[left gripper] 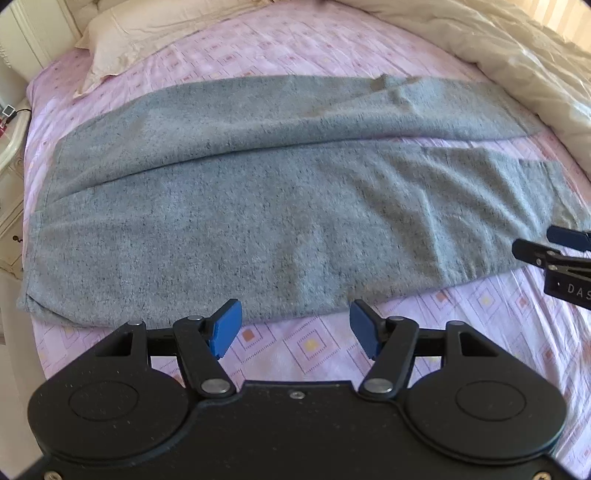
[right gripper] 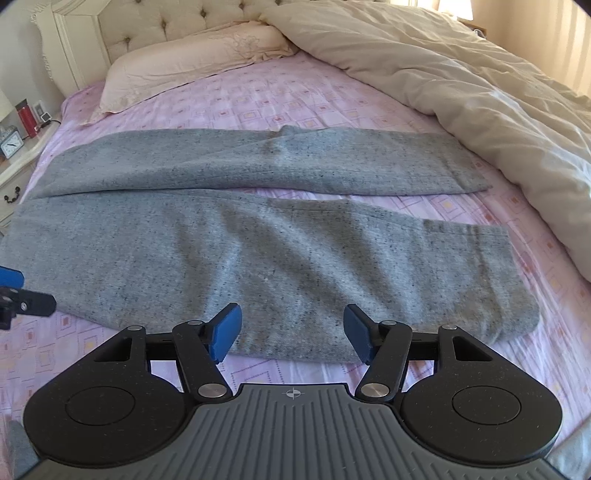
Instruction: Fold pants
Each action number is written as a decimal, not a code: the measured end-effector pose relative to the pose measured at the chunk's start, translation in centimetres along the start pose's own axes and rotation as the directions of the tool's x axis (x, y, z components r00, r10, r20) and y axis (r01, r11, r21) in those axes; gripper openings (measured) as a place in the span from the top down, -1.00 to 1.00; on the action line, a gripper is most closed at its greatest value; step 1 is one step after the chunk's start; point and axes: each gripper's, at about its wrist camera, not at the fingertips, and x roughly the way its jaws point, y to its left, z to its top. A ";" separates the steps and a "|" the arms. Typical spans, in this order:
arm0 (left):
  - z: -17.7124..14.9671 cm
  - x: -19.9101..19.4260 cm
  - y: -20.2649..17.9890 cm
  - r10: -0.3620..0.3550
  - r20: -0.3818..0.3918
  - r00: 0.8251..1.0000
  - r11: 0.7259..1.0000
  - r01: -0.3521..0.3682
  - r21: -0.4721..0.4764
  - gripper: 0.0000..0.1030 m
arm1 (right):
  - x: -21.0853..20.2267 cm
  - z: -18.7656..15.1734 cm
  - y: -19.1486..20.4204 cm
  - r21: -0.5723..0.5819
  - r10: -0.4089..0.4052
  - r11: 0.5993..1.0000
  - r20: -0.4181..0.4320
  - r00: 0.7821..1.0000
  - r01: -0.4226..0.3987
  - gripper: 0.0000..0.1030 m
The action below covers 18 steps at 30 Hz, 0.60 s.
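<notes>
pants point(right gripper: 258, 236) lie spread flat across the bed point(right gripper: 295, 96), waist toward the nightstand side, legs toward the duvet point(right gripper: 461, 81). no fold seems made yet; the first lengthwise fold is judged in hand. next, the near edge would need gripping at two points. left gripper point(left gripper: 295, 325) and right gripper point(right gripper: 291, 328) are angled down over that edge, jaws wide apart, nothing held.

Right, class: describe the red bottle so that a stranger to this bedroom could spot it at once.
Start at the tufted cream headboard and go left to the white bedside table. Behind the small white alarm clock stands the slim red cylindrical bottle with a dark cap, the only red thing there.
</notes>
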 end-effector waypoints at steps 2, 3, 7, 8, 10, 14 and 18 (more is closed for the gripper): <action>0.1 0.0 -0.3 0.011 -0.021 1.000 1.000 -0.010 0.014 -0.28 | 0.1 0.1 0.0 0.003 0.011 1.000 -0.002 1.000 -0.011 -0.13; 0.1 0.0 -0.5 0.016 -0.028 0.999 1.000 -0.016 0.021 -0.28 | 0.2 0.1 0.1 0.005 0.014 1.000 -0.002 1.000 -0.014 -0.12; 0.4 0.0 -1.0 0.039 -0.047 0.998 0.997 -0.036 0.062 -0.22 | 0.6 0.3 -0.1 0.039 0.024 0.999 -0.011 1.000 -0.024 -0.11; 0.5 0.1 -1.2 0.044 -0.053 0.998 0.997 -0.041 0.066 -0.22 | 0.7 0.3 -0.2 0.054 0.029 0.998 -0.014 0.999 -0.028 -0.11; 0.7 0.3 -1.3 0.040 -0.077 0.996 0.998 -0.036 0.052 -0.22 | 0.9 0.2 -0.3 0.081 0.039 0.996 -0.017 0.999 -0.038 -0.10; 0.8 0.5 -1.4 0.039 -0.078 0.996 0.999 -0.038 0.012 -0.22 | 1.1 0.1 -0.1 0.078 0.043 0.996 -0.021 0.999 -0.041 -0.10; 1.1 0.4 -1.3 0.037 -0.059 0.998 0.999 -0.038 -0.019 -0.22 | 0.9 0.2 0.1 0.070 0.042 0.997 -0.015 0.999 -0.040 -0.09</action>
